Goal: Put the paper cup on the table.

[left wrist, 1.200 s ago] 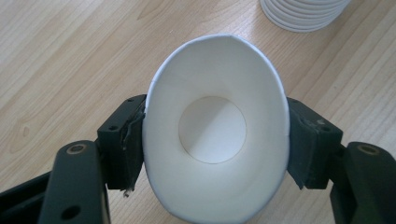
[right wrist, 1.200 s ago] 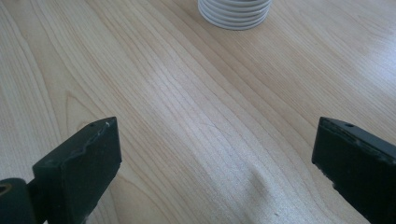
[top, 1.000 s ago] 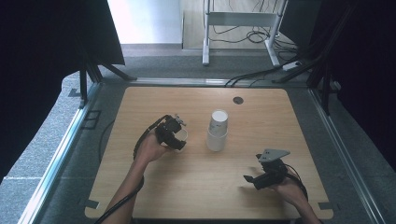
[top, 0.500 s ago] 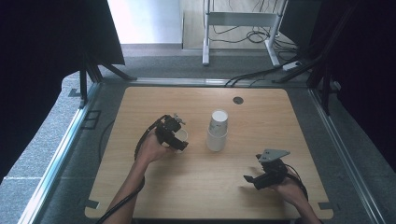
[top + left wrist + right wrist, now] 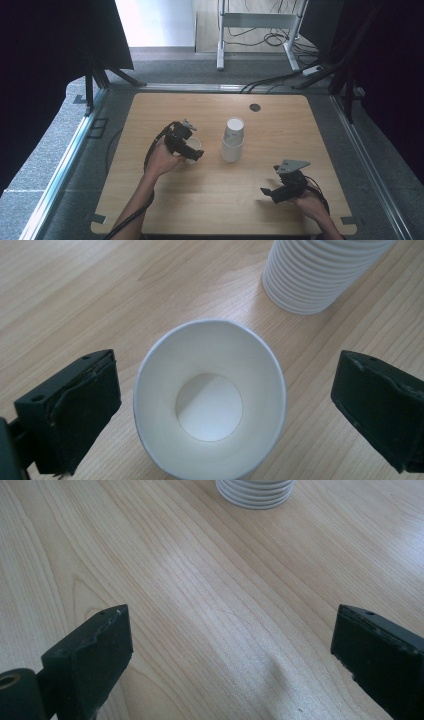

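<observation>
Beside the cup stack [image 5: 232, 140], left claw [image 5: 225, 405] spread around a single cup [image 5: 210, 400], not touching.

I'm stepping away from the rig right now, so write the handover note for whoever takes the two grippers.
Left gripper: open, jaws either side of the single white paper cup, not touching it; the cup stands upright on the light wooden table, empty.
Right gripper: open, holding nothing, low over bare wood at the near right.
Tall stack of white paper cups: mouth up, mid-table, just right of the single cup.
Done: one cup stands apart from the stack.
Left: probably close the left jaws on that cup or draw back; the aim cannot be read from here.
</observation>
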`<action>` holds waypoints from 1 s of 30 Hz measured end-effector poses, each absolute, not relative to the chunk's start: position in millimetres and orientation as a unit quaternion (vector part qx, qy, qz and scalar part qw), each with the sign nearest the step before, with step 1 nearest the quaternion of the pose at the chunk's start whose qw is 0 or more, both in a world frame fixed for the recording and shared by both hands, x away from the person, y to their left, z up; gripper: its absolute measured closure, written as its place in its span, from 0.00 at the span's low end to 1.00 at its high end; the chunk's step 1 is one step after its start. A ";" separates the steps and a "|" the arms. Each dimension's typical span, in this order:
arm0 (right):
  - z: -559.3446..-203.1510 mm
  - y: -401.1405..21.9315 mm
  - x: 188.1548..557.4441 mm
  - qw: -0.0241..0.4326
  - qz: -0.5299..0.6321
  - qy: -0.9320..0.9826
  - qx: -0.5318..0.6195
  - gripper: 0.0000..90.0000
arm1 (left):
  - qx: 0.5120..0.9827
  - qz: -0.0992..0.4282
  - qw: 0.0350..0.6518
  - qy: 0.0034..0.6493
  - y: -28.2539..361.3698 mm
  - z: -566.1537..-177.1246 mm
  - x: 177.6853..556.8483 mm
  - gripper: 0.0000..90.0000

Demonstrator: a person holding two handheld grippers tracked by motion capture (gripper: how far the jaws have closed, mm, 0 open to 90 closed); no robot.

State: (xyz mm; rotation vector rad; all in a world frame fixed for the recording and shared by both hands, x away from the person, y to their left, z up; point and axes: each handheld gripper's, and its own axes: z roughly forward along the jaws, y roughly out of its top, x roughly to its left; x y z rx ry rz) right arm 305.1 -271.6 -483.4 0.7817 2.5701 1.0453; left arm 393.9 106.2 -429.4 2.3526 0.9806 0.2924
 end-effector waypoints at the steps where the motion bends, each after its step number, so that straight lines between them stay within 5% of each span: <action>1: -483.4 -271.6 305.1 0.129 0.359 0.884 0.269 0.03 | 0.879 0.111 0.286 0.365 105.9 -428.7 393.2 0.00; 30: -477.7 -272.3 302.9 0.130 0.371 0.880 0.268 0.02 | 0.854 0.167 0.362 0.334 109.0 -398.5 344.8 0.00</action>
